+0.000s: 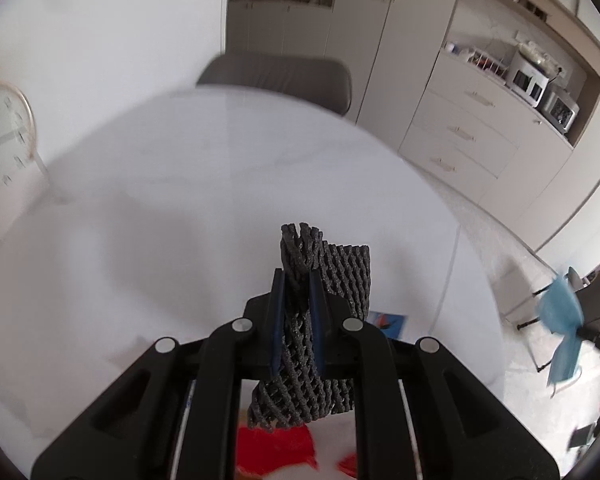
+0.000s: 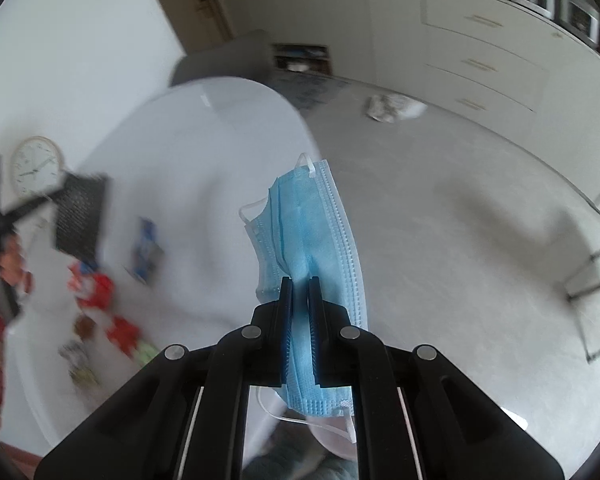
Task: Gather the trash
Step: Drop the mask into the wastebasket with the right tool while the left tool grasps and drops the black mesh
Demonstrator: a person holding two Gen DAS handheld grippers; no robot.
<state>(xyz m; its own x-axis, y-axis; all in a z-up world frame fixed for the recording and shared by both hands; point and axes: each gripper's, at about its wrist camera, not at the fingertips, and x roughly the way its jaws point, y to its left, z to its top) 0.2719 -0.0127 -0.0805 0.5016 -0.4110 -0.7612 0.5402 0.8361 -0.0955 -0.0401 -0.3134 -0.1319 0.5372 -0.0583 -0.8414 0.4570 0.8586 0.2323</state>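
Left hand-held gripper (image 1: pixel 298 276) clamping dark foam net (image 1: pixel 340 272), right hand-held gripper (image 2: pixel 300 284) clamping blue face mask (image 2: pixel 312 224)

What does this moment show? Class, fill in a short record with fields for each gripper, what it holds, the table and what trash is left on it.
left gripper: shut on foam net
right gripper: shut on mask
table: white, round
trash left on table: red wrappers, blue packet
mask position: held out past the table edge, over the floor
other: clock at the table's far left
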